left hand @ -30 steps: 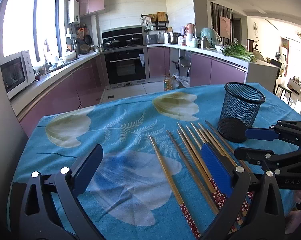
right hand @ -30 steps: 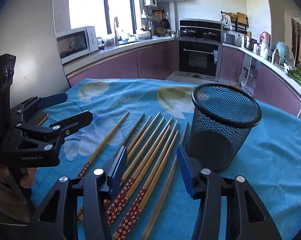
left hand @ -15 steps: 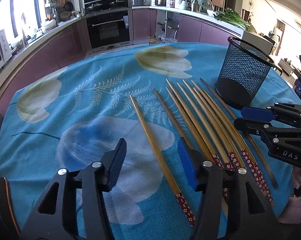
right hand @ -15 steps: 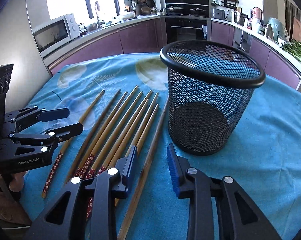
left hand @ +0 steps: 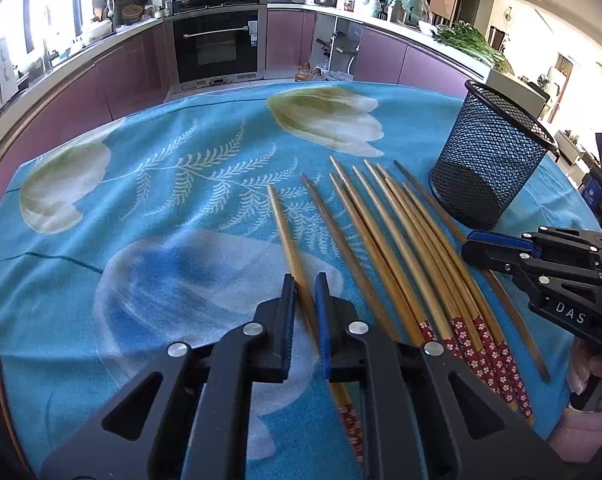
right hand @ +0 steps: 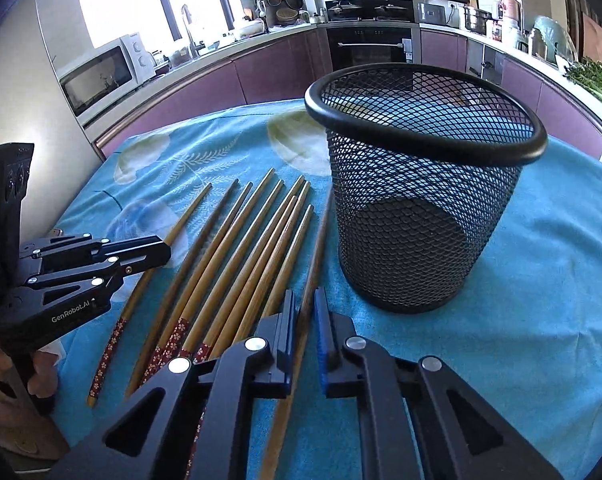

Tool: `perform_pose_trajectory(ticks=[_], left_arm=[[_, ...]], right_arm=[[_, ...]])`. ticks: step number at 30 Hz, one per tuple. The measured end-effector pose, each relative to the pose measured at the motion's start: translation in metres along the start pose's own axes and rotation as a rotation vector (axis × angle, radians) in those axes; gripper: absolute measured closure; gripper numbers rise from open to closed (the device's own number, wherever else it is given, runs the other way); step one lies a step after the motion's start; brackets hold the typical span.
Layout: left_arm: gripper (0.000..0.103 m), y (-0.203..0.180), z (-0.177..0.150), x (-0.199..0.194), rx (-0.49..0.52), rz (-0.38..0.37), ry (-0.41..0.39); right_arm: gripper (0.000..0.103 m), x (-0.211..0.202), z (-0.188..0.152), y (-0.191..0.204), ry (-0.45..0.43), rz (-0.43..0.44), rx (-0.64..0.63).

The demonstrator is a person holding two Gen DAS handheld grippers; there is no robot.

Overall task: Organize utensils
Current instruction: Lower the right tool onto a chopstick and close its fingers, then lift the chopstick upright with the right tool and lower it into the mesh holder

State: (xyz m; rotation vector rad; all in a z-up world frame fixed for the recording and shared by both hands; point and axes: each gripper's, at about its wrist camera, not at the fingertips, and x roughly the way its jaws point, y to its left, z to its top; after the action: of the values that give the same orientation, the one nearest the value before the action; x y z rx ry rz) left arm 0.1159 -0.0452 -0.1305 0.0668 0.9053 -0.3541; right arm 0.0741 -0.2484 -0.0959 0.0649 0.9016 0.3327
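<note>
Jaws now clamped, where a moment ago wide: left gripper (left hand: 303,294) on leftmost chopstick (left hand: 291,248), right gripper (right hand: 304,308) on rightmost chopstick (right hand: 315,256) beside mesh cup (right hand: 421,216), both presumably ready for lifting off tablecloth (left hand: 141,200).

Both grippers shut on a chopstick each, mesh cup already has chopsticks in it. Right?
Not quite. The mesh cup is empty, as the right wrist view shows. The rest holds: the left gripper is shut on the leftmost chopstick, the right gripper on the chopstick nearest the cup.
</note>
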Motion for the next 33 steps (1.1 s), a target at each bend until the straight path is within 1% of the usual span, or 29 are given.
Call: perform_pose_trajectory(ticks=[3,8,15,19,24,28,33], left_arm=[[0.095,0.000,-0.002,-0.006,-0.002,0.001,-0.007],[0.095,0.001,0.000,-0.024,0.007,-0.018,-0.043],[0.095,-0.001,0.013,-0.071,0.040,-0.098,-0.137],[0.095,-0.003,0.022,-0.096,0.051,-0.152,-0.189],[0.096,-0.004,0.030,-0.125,0.058,-0.209,-0.246],[0.096,-0.005,0.042,-0.147,0.054,-0.252,-0.307],[0.096,-0.012,0.065,-0.165,0.057,-0.287,-0.374]], right_arm=[[0.097,-0.005,-0.001,0.001,-0.009,0.015,-0.002],[0.097,-0.026,0.002,0.000,-0.060,0.049,-0.012],[0.097,-0.065,0.011,-0.004,-0.163,0.087,0.002],[0.097,-0.086,0.015,-0.007,-0.226,0.126,0.014],[0.097,-0.107,0.019,-0.010,-0.295,0.146,0.011],[0.097,-0.119,0.027,-0.014,-0.341,0.164,0.011],[0.097,-0.138,0.044,-0.019,-0.412,0.180,-0.008]])
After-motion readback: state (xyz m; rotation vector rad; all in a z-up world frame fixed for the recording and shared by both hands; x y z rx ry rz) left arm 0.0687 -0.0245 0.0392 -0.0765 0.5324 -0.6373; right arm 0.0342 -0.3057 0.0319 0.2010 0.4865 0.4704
